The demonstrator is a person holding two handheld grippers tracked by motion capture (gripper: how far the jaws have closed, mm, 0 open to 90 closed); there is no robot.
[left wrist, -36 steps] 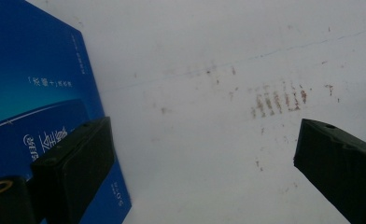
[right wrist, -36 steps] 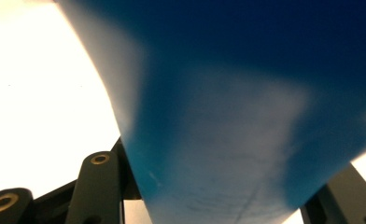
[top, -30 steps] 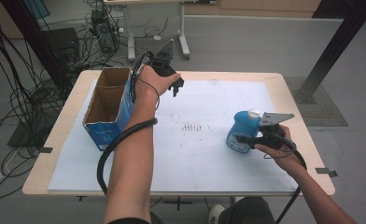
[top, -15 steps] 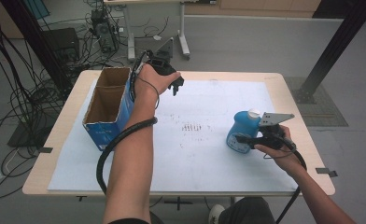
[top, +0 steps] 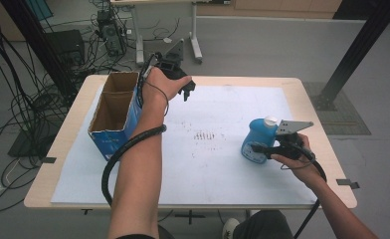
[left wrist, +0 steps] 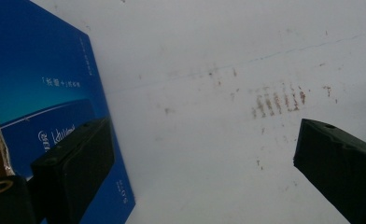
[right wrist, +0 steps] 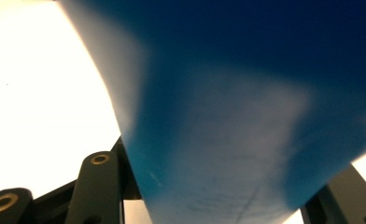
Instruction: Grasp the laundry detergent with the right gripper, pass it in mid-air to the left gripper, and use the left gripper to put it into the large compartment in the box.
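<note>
Right gripper [top: 256, 149] is clamping the blue bottle [top: 256, 140], which is standing upright on the white sheet [top: 223, 164] at the table's right side. Left gripper [top: 188, 91], jaws spread apart and holding nothing, is hovering beside the blue cardboard box [top: 114, 115].

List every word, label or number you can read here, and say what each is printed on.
No text reads with certainty.
Blue box, side panel: a small white bracketed label, a white script logo and small vertical print, all too small or blurred to read.
Blue bottle: a pale label, unreadable.
White sheet: brown smudges, no writing.
</note>
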